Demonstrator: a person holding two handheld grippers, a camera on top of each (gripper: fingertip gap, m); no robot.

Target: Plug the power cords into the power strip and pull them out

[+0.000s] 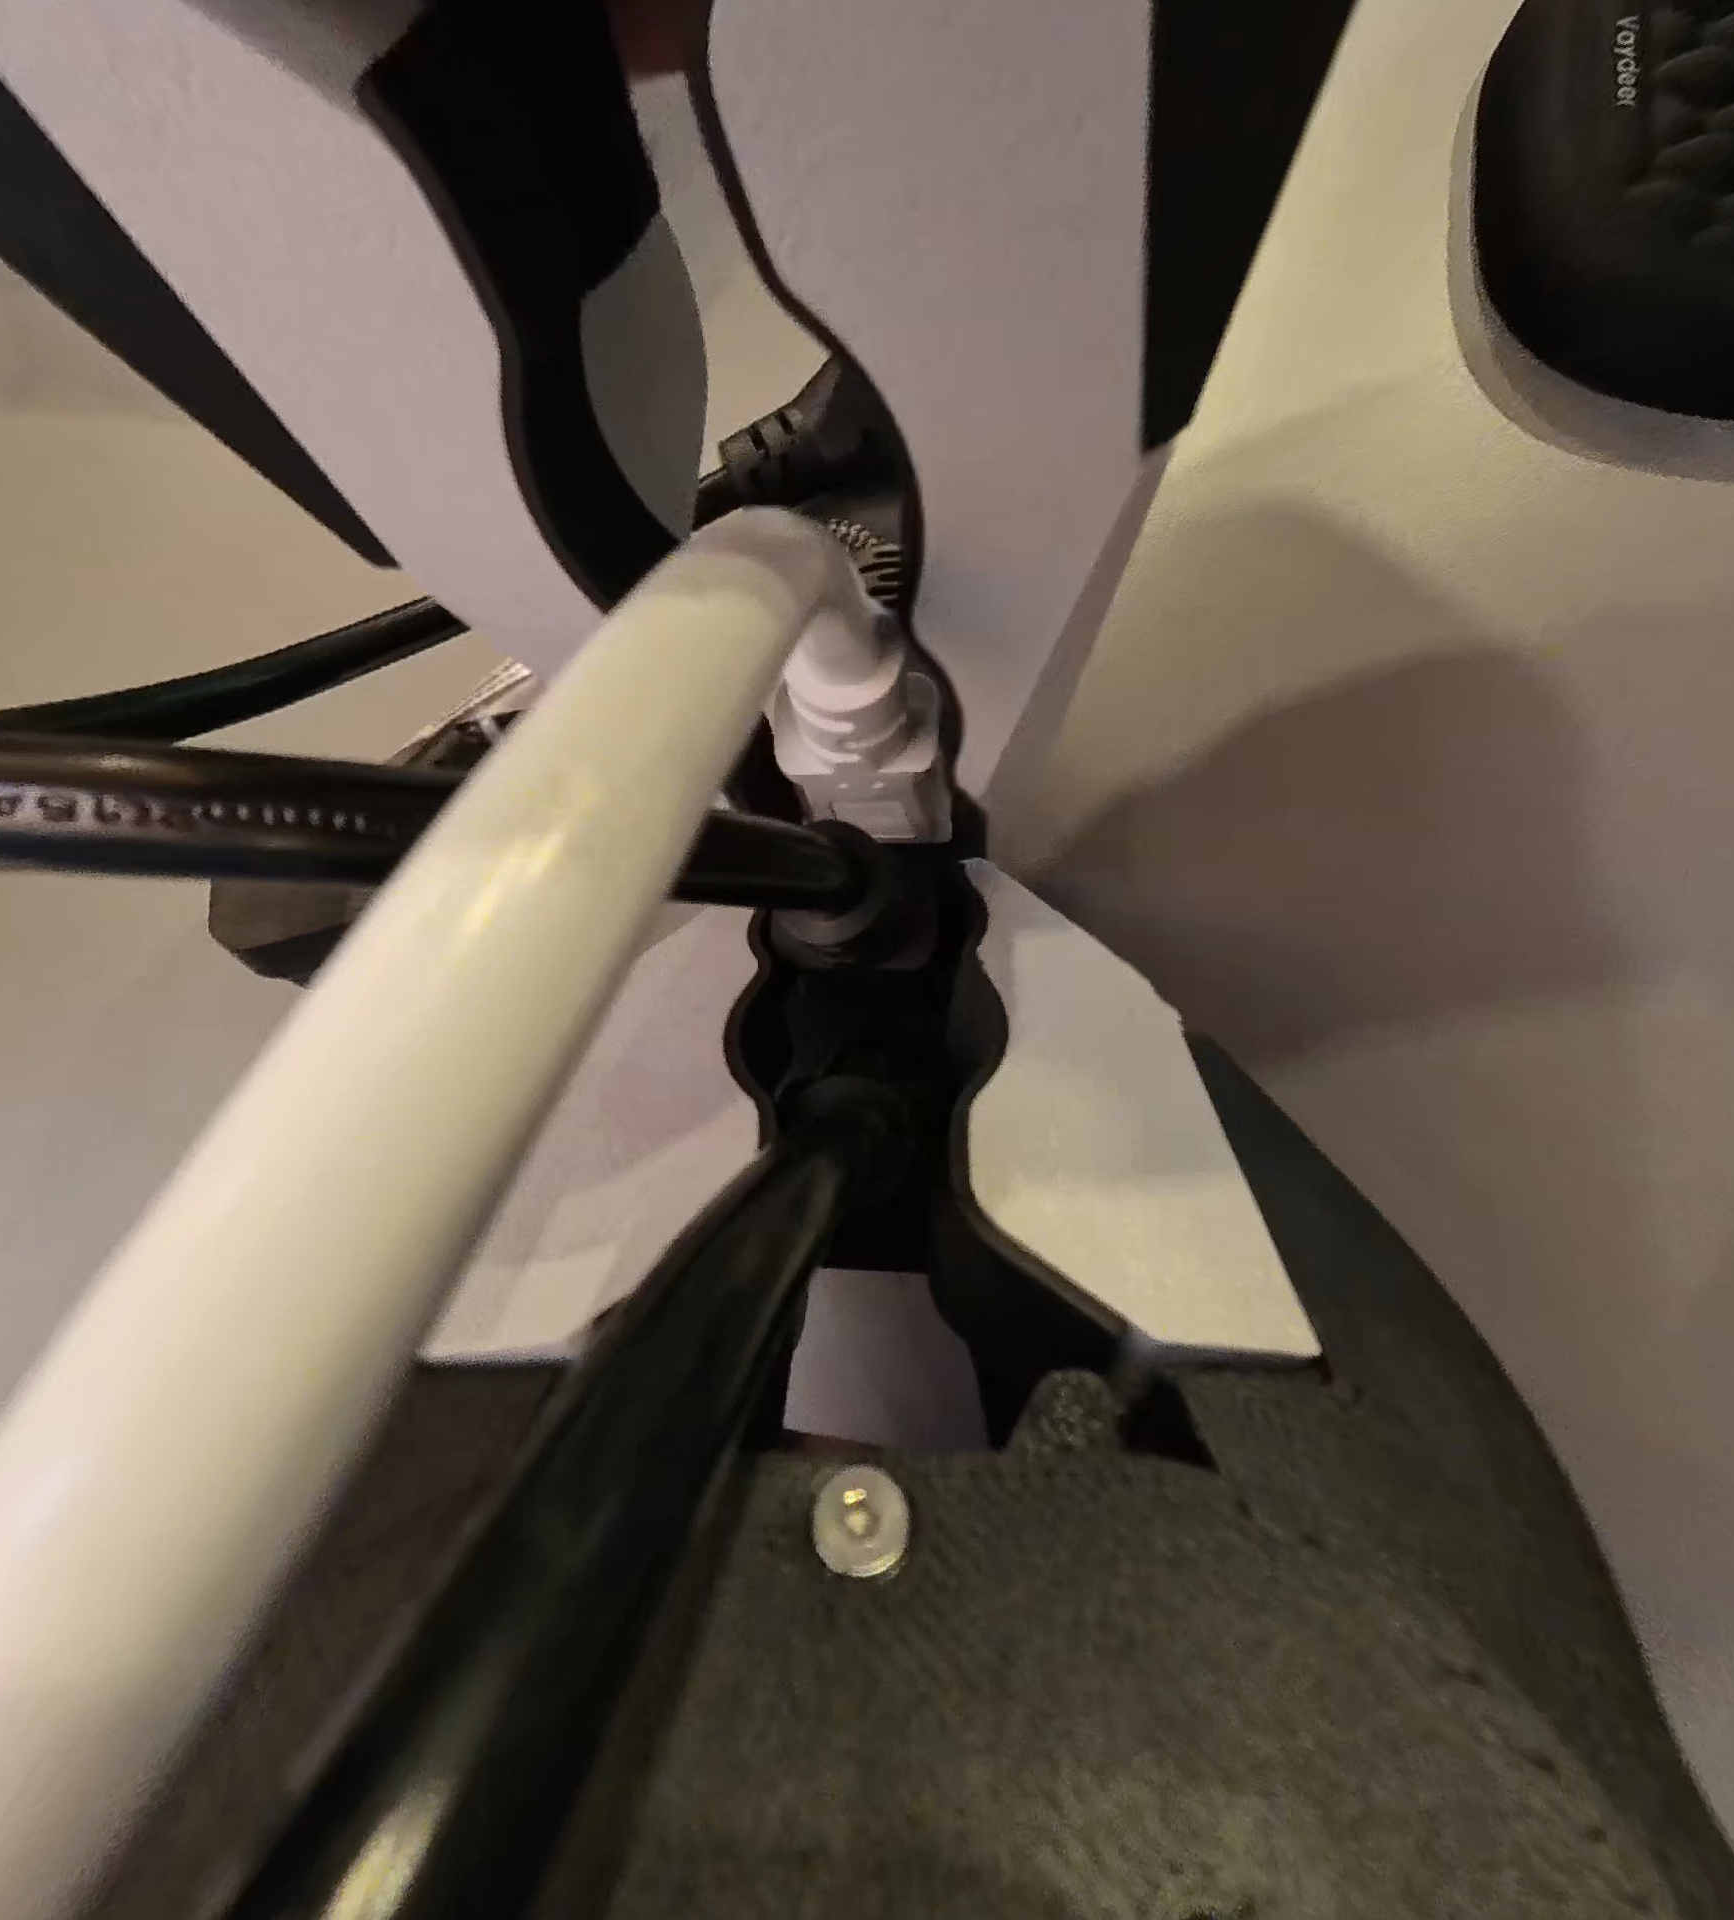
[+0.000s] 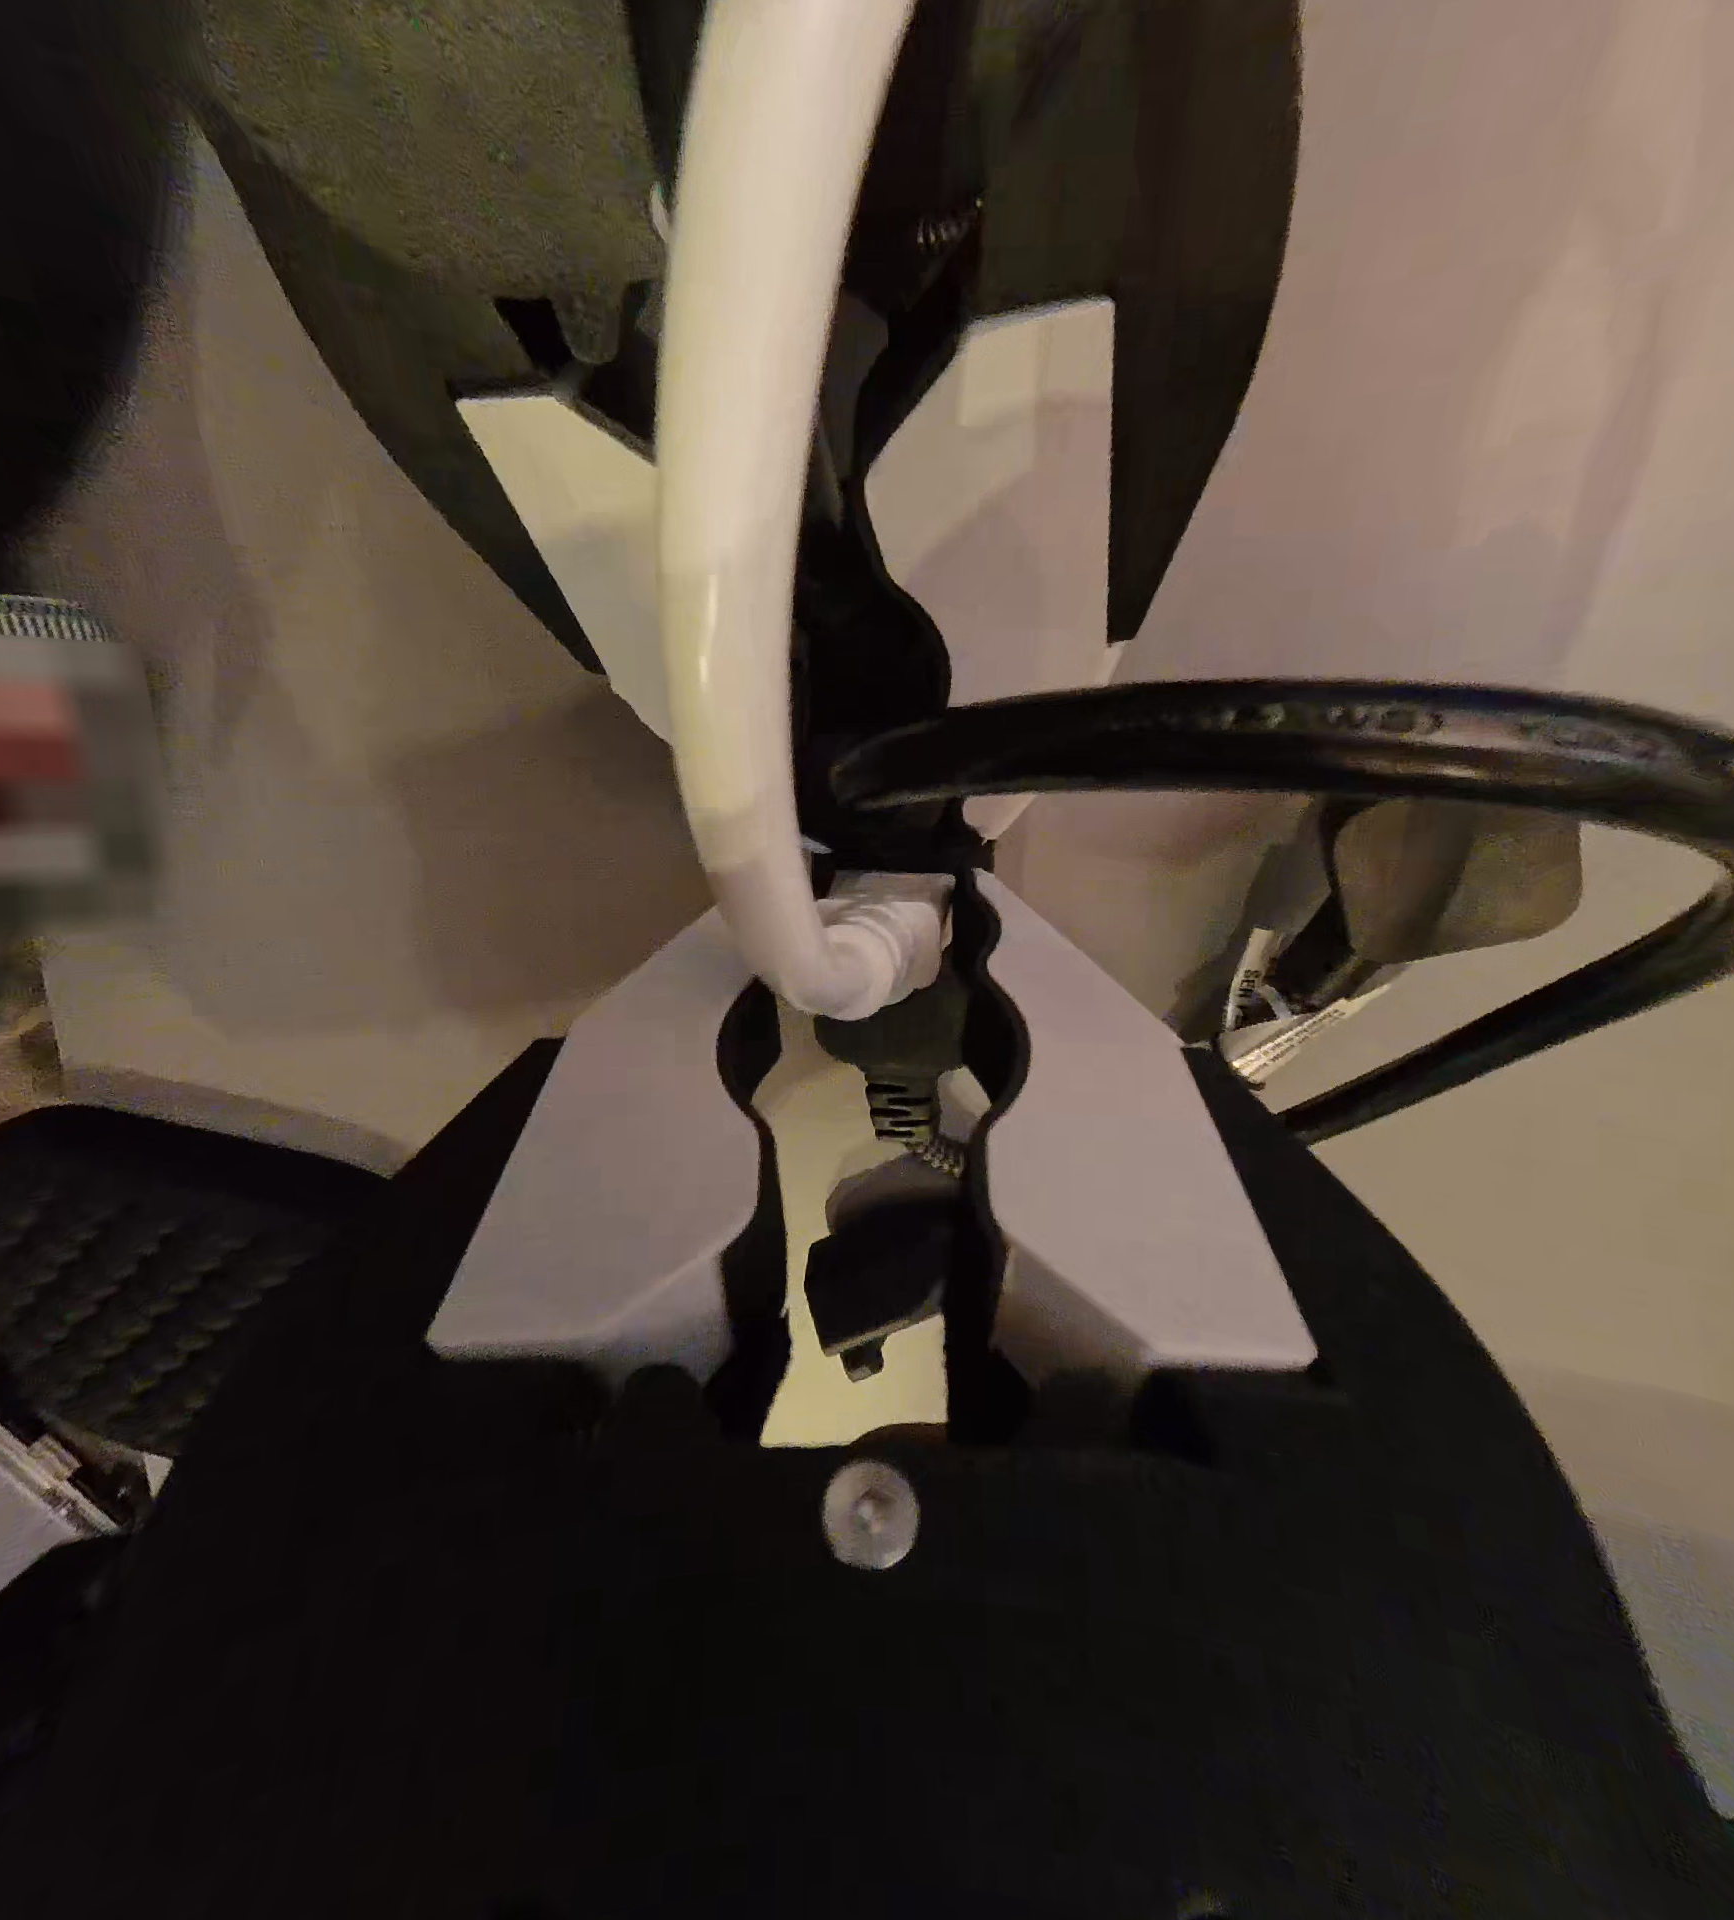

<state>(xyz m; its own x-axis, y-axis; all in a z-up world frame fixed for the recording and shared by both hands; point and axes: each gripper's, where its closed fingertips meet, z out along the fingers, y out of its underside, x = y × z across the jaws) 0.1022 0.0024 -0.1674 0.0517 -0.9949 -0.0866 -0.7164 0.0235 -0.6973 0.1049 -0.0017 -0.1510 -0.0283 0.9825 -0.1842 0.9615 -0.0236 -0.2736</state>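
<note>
White cord (image 1: 406,1039) runs from 7 o'clock to its plug (image 1: 858,727) at centre. Left gripper (image 1: 868,997) is clamped on a black plug (image 1: 842,914); right gripper (image 2: 873,1101) looks parted around another black plug (image 2: 894,1039).

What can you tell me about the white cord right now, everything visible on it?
The white cord is thick, smooth and glossy, round in section, ending in a ribbed white strain relief on a white plug body. It arcs between both tools; the strain relief bends sharply at the fingertips. Black cords cross beneath it, touching. What grips the plug is hard to tell; its prongs are hidden.
</note>
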